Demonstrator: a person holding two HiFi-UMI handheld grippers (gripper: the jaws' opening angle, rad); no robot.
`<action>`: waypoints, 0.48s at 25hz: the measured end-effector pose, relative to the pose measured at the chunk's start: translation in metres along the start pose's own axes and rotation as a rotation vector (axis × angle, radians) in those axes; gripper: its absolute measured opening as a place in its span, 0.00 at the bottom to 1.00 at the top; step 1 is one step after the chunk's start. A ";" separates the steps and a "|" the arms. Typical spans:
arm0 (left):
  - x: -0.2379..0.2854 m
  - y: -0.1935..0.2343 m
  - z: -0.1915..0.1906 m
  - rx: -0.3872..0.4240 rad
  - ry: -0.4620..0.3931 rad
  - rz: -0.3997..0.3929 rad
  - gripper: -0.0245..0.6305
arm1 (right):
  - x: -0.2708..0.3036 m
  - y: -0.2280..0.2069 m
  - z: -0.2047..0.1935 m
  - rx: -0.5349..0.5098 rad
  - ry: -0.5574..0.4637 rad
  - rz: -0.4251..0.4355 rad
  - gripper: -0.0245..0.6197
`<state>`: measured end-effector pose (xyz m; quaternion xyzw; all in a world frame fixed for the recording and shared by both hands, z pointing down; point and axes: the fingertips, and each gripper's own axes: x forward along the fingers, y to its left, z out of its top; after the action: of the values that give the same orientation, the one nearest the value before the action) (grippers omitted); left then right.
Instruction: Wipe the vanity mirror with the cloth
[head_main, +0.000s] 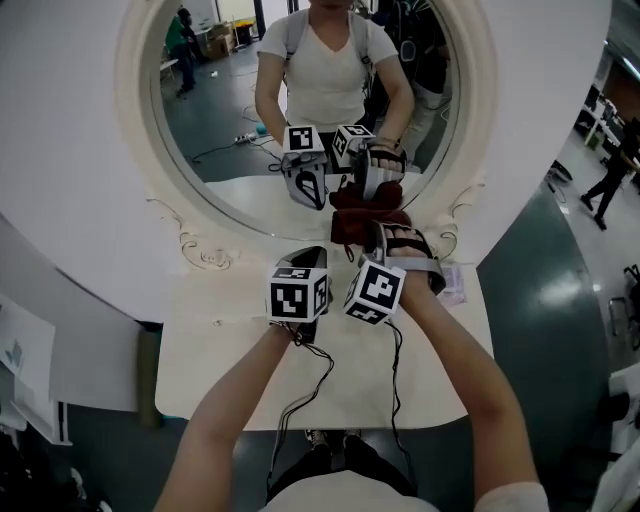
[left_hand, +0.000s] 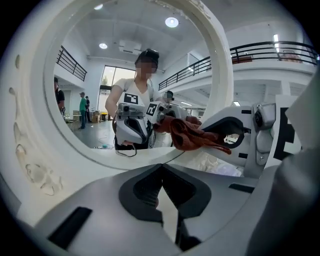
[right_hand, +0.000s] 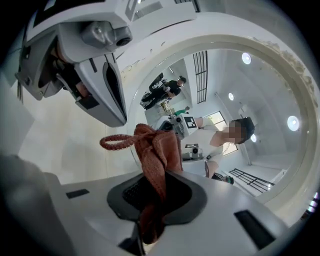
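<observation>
The round vanity mirror (head_main: 230, 120) in its cream carved frame (head_main: 135, 120) stands at the back of a white table (head_main: 240, 350). A dark red cloth (head_main: 367, 224) is bunched against the glass at its lower right, meeting its own reflection. My right gripper (head_main: 374, 236) is shut on that cloth (right_hand: 157, 155), which sticks up from between the jaws (right_hand: 152, 200). My left gripper (head_main: 312, 254) sits just left of it, close to the frame's bottom, its jaws (left_hand: 161, 197) closed with nothing in them. The left gripper view shows the cloth (left_hand: 187, 135) hanging from the right gripper (left_hand: 225, 136).
The mirror reflects both grippers and the person holding them. A small pale packet (head_main: 452, 285) lies on the table at the right, behind my right gripper. Cables trail from both grippers toward the table's front edge. People stand on the floor at far right (head_main: 610, 180).
</observation>
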<state>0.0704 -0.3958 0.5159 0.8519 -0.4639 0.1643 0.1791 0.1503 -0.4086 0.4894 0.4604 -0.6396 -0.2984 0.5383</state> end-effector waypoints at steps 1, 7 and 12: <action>0.001 0.005 -0.008 -0.003 0.009 0.005 0.05 | 0.004 0.008 0.002 0.002 -0.003 0.011 0.13; 0.000 0.020 -0.035 -0.022 0.036 0.017 0.05 | 0.017 0.043 0.015 0.001 -0.019 0.069 0.13; -0.003 0.025 -0.040 -0.028 0.040 0.018 0.05 | 0.021 0.050 0.020 0.004 -0.018 0.086 0.13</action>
<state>0.0433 -0.3874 0.5535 0.8415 -0.4703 0.1764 0.1987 0.1179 -0.4101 0.5367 0.4309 -0.6643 -0.2781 0.5438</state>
